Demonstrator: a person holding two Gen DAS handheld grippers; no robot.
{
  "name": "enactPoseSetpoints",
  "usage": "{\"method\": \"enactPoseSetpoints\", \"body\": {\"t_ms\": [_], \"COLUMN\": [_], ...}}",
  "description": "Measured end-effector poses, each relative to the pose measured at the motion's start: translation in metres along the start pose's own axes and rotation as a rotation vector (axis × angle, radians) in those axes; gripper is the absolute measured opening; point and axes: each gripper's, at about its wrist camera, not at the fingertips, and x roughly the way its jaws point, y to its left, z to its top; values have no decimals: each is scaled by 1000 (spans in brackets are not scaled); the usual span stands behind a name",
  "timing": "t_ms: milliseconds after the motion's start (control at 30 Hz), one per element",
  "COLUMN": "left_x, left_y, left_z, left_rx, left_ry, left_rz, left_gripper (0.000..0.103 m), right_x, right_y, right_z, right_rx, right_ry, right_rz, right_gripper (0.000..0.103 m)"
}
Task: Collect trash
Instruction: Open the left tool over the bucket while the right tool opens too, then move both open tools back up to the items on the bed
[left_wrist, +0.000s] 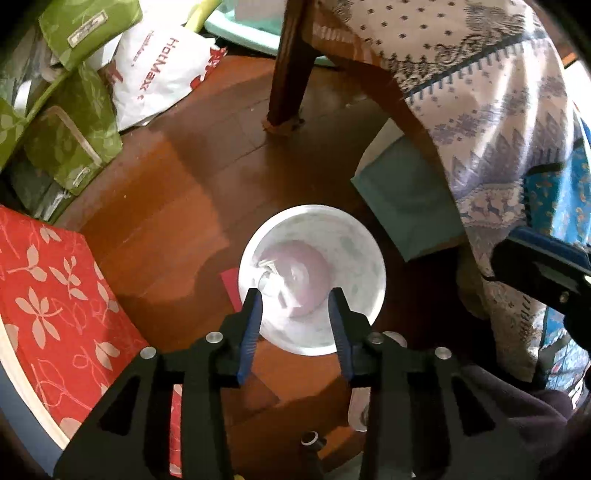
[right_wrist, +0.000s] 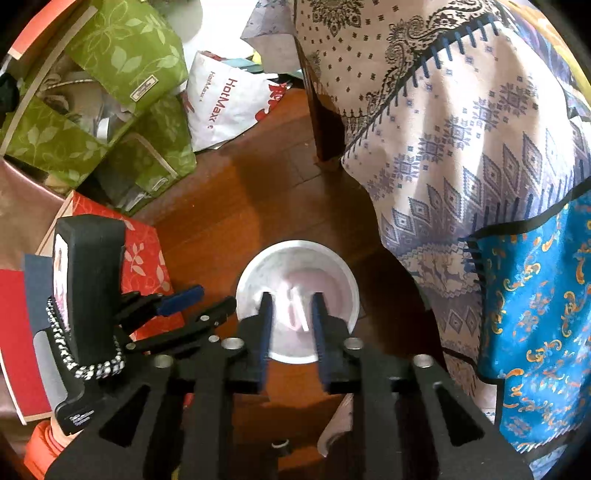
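- Left wrist view, from its left edge: a red leaf-print cushion (left_wrist: 55, 280) lies on the wooden floor (left_wrist: 207, 177), with green leaf-print bags (left_wrist: 70, 122) and a white HotMax bag (left_wrist: 162, 70) behind it.
- Centre: the left gripper (left_wrist: 294, 317) hangs over a white bin (left_wrist: 364, 269) standing on the floor, its blue-padded fingers (left_wrist: 251, 328) partly spread with nothing between them; pale crumpled trash (left_wrist: 291, 273) lies at the bin's bottom.
- Right: a wooden table leg (left_wrist: 288, 74) and a patterned cloth (left_wrist: 491, 122) draped beside the bin.
- Right wrist view, left side: the left gripper (right_wrist: 199, 301) shows beside the red cushion (right_wrist: 144, 254).
- Centre: the right gripper (right_wrist: 293, 325) hovers above the same bin (right_wrist: 255, 280), jaws part open and holding nothing; a blurred pale scrap (right_wrist: 293, 306) is visible between them, inside the bin.
- Right: the cloth (right_wrist: 454, 147) hangs just beside the bin.
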Motion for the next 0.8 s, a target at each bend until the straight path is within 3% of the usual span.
{"method": "enactPoseSetpoints", "body": {"t_ms": [300, 800], "left_x": [-55, -188], "left_y": [-5, -62], "left_z": [-4, -32], "left_rx": [20, 89], "left_ry": [-113, -371], "left_rz": [61, 107], "left_gripper": [37, 37], "right_x": [-37, -161], "right_y": [0, -7], "right_z": [-6, -57], "right_rx": [-14, -39], "right_ry": [-95, -378], "right_rz": [-33, -101], "right_gripper": [32, 32]}}
